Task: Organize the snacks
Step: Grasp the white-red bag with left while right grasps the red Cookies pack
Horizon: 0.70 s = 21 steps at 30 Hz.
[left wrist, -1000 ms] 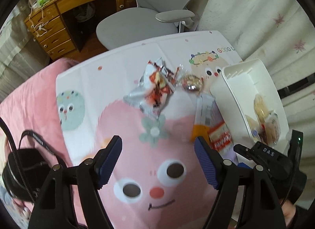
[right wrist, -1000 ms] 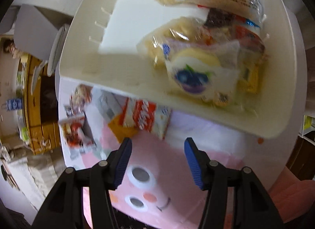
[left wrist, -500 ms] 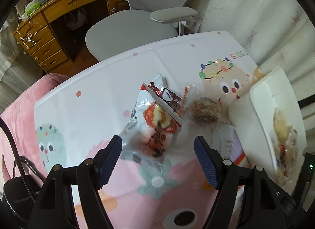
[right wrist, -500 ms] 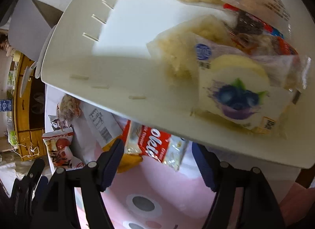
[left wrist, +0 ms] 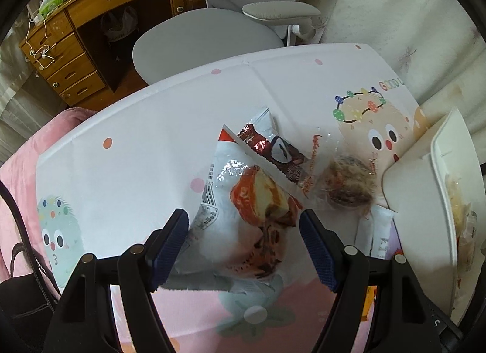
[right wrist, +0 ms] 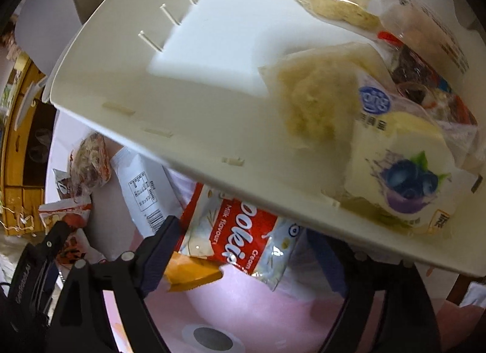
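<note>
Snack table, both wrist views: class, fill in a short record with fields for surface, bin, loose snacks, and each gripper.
surface: cartoon-print tablecloth
bin: white plastic bin, several wrapped snacks piled at one end, the other end bare
loose snacks: white cake packet, brown chocolate packet, clear-wrapped round pastry, red cookie packet
left gripper: jaws open, straddling the white cake packet, not pressing it
right gripper: jaws just opened wider, over the red cookie packet beside the bin

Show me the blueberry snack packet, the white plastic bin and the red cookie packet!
blueberry snack packet (right wrist: 407, 180), right wrist view, on the blueberry picture.
white plastic bin (right wrist: 188, 110), right wrist view, on its near wall.
red cookie packet (right wrist: 240, 237), right wrist view, on its lettering.
</note>
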Tool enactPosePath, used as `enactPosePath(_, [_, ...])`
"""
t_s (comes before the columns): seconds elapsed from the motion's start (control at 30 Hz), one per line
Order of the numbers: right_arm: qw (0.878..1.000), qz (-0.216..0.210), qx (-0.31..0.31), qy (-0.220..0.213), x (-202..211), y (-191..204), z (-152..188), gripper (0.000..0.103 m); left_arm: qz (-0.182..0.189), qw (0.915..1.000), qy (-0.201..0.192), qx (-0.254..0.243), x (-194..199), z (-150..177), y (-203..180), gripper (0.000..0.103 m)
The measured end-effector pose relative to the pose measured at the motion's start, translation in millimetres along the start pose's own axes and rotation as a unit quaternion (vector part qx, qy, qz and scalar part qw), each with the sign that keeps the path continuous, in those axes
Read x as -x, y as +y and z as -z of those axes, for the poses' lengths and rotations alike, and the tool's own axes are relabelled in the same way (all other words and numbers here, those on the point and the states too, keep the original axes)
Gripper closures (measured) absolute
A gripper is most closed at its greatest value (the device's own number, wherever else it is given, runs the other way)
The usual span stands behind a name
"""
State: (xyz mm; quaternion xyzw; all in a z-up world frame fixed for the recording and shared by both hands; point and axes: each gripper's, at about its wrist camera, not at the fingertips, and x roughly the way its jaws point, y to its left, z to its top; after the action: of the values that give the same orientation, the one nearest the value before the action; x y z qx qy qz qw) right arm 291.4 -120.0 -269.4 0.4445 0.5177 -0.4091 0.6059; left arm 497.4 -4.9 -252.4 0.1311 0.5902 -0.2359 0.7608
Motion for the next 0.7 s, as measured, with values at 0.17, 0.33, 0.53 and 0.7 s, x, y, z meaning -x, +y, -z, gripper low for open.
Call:
enactPosePath(0.17, [0.999,0.035,0.031,0.000,-8,20,-2,0.008,0.008,1.0000,0.001,0.003,-8,0,0,0.029])
enactPosePath(0.33, [0.996,0.073,0.059,0.002,-13,34,1,0.008,0.020,0.9998,-0.008,0.004,-8,2,2,0.033])
enactPosePath(0.53, [0.995,0.078,0.064,-0.001,-14,42,5,0.013,0.026,0.9994,-0.022,0.002,-6,6,2,0.042])
enactPosePath(0.7, [0.994,0.076,0.073,-0.005,-6,40,4,0.029,0.021,0.9992,-0.034,0.004,0,11,2,0.055])
